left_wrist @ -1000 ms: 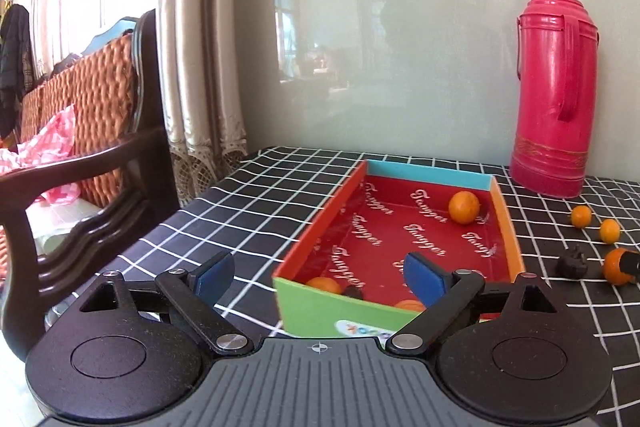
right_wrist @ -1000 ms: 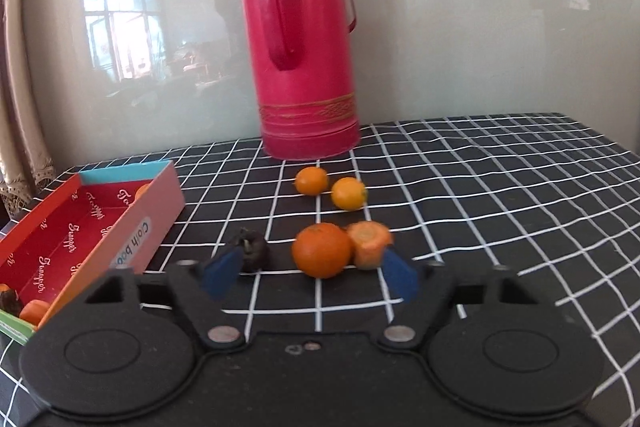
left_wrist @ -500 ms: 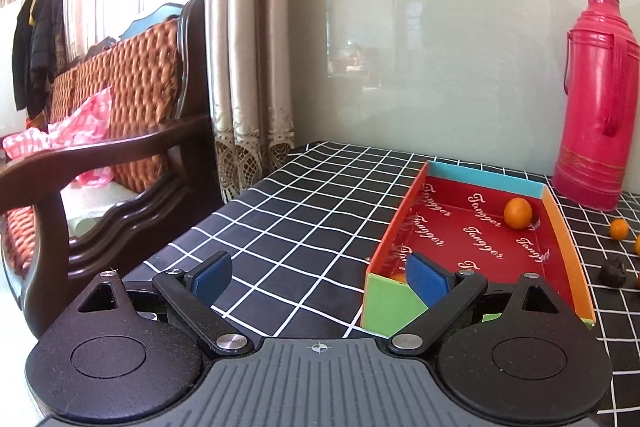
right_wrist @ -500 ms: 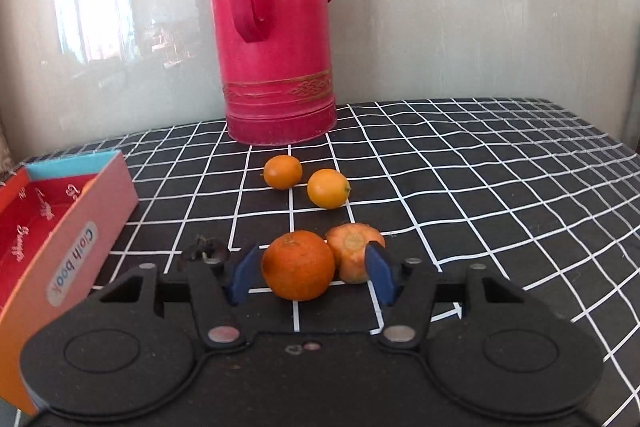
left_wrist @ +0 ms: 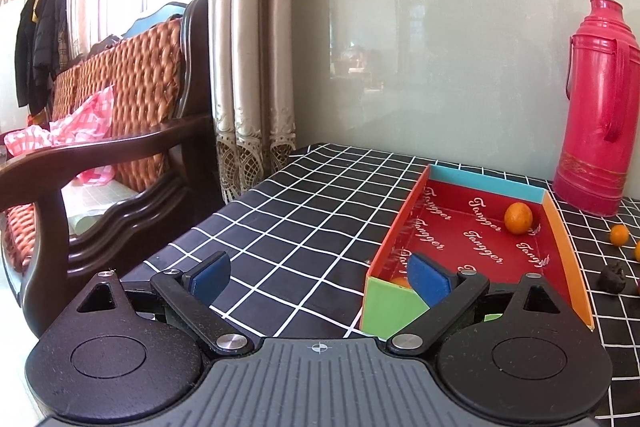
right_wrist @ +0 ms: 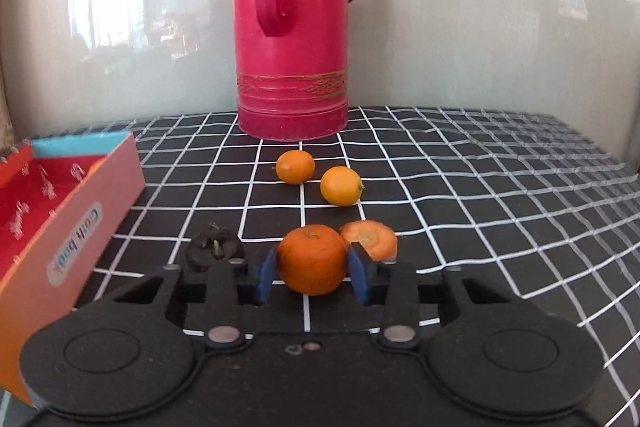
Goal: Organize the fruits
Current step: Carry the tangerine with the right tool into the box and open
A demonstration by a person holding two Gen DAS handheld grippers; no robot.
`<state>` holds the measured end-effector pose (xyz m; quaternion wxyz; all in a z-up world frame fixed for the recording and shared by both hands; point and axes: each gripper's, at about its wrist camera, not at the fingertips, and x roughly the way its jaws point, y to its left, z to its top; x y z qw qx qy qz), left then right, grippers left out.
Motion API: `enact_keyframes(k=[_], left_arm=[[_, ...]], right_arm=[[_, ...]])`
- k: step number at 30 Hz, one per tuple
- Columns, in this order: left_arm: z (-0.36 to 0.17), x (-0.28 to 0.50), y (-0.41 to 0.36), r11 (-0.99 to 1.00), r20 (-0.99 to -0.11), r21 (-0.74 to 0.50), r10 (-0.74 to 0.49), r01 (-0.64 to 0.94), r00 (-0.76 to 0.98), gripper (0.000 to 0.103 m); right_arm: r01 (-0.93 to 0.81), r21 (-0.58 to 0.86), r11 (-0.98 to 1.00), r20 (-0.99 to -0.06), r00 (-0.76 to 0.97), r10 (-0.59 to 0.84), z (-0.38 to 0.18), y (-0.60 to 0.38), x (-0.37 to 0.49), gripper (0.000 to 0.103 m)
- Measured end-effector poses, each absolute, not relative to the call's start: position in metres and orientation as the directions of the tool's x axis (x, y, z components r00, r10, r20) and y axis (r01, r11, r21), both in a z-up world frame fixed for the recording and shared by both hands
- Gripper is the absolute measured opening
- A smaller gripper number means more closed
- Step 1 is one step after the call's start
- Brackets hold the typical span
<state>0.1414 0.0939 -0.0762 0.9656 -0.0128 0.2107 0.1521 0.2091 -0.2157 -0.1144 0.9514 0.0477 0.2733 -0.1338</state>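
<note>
My right gripper (right_wrist: pixel 314 273) is closing its jaws around a round orange (right_wrist: pixel 312 259) on the checked tablecloth, and both blue pads touch its sides. Just behind it lies a cut carrot piece (right_wrist: pixel 370 239), with a dark shrivelled fruit (right_wrist: pixel 216 251) to its left. Two small yellow-orange fruits (right_wrist: pixel 295 167) (right_wrist: pixel 341 185) lie farther back. The open box with the red lining (left_wrist: pixel 560 227) holds one orange (left_wrist: pixel 518 218) at its far end and another orange bit (left_wrist: pixel 400 281) near its front wall. My left gripper (left_wrist: pixel 320 275) hovers open and empty at the box's near left corner.
A tall red thermos (right_wrist: pixel 292 27) stands at the back against the wall. The box's side wall (right_wrist: pixel 80 227) is at the left of the right wrist view. A wooden armchair (left_wrist: pixel 120 155) with a pink checked cloth stands off the table's left edge, beside a curtain (left_wrist: pixel 248 67).
The right gripper has moved forward over the orange and its jaws have narrowed onto it. The left gripper has swung left, so the box now sits at the right of its view.
</note>
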Motion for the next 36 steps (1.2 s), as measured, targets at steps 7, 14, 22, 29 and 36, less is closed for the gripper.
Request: enact_keyframes(k=[7,14,22,29,36], left_arm=[[-0.076,0.141,0.092,0.953,-0.408,0.047,0.292,-0.299,0.865,0.095],[-0.075,0.138,0.096,0.950,-0.406,0.047,0.301,-0.309,0.863,0.095],[-0.075,0.134,0.105,0.945,-0.407,0.041,0.313,-0.325,0.858,0.096],[-0.075,0.135,0.114,0.939,-0.418,0.026,0.323,-0.344,0.849,0.096],[-0.076,0.137,0.110,0.941,-0.424,0.026,0.315,-0.337,0.849,0.096]], right_arm=[[0.199,0.063,0.978,-0.467,0.872,-0.147,-0.093,-0.199,0.196,0.030],[-0.063,0.140,0.988,-0.393,0.912,0.114,-0.073,-0.160,0.185,0.030],[-0.294,0.067,0.953,-0.425,0.856,0.294,-0.082,-0.097,0.183,0.030],[-0.280,0.018,0.960,-0.437,0.861,0.260,-0.082,-0.085,0.179,0.038],[-0.090,0.020,0.996,-0.392,0.916,0.091,-0.064,-0.117,0.174,0.083]])
